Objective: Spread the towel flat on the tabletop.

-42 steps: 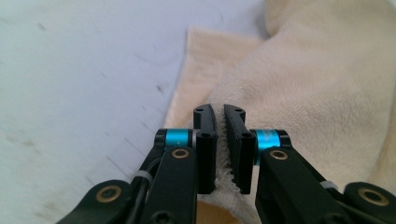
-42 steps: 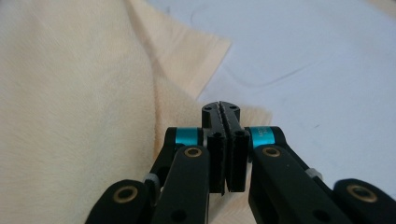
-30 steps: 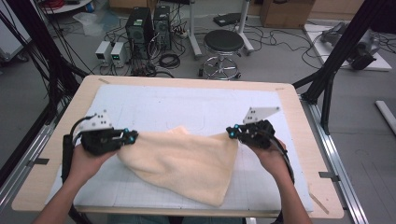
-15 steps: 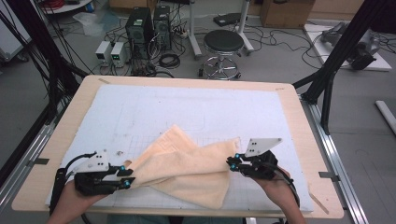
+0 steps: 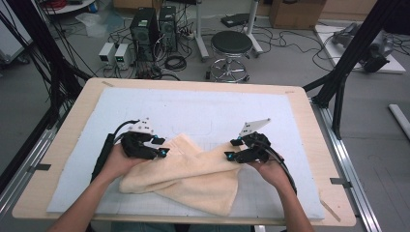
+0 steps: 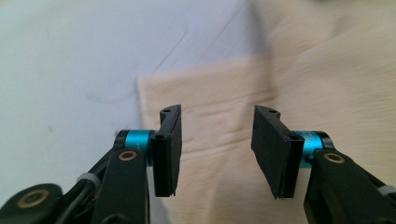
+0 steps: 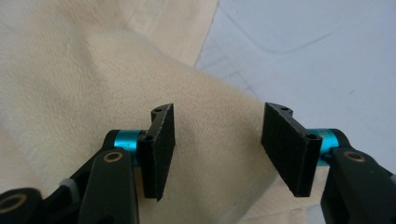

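Observation:
A cream towel [image 5: 193, 171] lies loosely folded and rumpled on the white mat, toward the table's front. My left gripper [image 5: 163, 147] hovers at the towel's left end, jaws apart with nothing between them; in the left gripper view [image 6: 215, 149] the towel [image 6: 224, 93] and its corner lie just below the jaws. My right gripper [image 5: 231, 151] sits at the towel's right end, also open; the right gripper view [image 7: 217, 149] shows a fold of towel [image 7: 93, 84] under the empty gap.
A white mat [image 5: 193, 111] covers the wooden table [image 5: 87, 96], bare behind the towel. On the floor beyond the table are a stool [image 5: 232, 46], computer towers [image 5: 150, 24], cables and black frame posts [image 5: 353, 53].
Both grippers carried the towel's far edge toward the front, folding it over, then let go. The left gripper has since moved back and right; both now stand open over the towel.

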{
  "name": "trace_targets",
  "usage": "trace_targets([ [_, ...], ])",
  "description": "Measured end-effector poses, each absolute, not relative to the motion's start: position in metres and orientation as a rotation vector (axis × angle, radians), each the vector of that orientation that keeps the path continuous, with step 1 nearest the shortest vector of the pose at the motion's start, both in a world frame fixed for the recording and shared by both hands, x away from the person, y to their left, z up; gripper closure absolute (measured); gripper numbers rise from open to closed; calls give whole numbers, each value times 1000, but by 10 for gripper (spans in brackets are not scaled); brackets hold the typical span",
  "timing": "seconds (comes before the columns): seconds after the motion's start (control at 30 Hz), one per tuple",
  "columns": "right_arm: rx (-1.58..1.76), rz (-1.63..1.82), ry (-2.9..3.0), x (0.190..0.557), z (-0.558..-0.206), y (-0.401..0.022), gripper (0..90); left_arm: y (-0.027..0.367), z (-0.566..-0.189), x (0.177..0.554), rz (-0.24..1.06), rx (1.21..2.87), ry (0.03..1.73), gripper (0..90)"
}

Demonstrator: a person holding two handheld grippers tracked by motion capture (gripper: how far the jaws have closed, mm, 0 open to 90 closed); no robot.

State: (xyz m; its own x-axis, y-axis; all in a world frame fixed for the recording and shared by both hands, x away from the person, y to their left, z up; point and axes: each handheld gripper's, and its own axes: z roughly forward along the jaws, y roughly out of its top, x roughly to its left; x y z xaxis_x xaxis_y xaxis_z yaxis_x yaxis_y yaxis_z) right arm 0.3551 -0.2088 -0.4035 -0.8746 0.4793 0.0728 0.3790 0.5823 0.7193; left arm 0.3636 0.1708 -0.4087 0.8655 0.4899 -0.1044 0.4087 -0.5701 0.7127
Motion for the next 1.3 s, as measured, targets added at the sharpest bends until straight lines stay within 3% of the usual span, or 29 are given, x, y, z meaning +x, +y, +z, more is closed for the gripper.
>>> trace_targets([
  [0.07, 722, 1139, 2726, 355, -413, -207, 569, 164, -424, 371, 69, 2333, 674, 579],
  [0.13, 699, 1130, 2769, 353, -418, -205, 759, 161, -428, 367, 148, 2345, 657, 692],
  [0.2, 666, 1124, 2791, 352, -419, -204, 883, 159, -426, 365, 153, 2363, 646, 815],
  [0.37, 658, 1144, 2725, 352, -403, -206, 895, 159, -421, 362, 211, 2354, 671, 871],
  [0.7, 652, 1195, 2534, 366, -339, -213, 899, 192, -369, 357, 477, 2029, 802, 874],
  [0.8, 616, 1199, 2528, 357, -328, -210, 899, 206, -363, 351, 507, 2010, 831, 872],
  [0.93, 578, 1177, 2555, 343, -337, -209, 899, 222, -379, 334, 456, 2053, 845, 872],
  [1.1, 561, 1185, 2681, 302, -375, -209, 898, 234, -410, 312, 323, 2103, 855, 869],
  [1.23, 533, 1190, 2724, 294, -381, -206, 891, 233, -414, 310, 295, 2117, 840, 844],
  [1.3, 542, 1220, 2694, 301, -370, -205, 784, 232, -407, 315, 312, 2091, 835, 750],
])
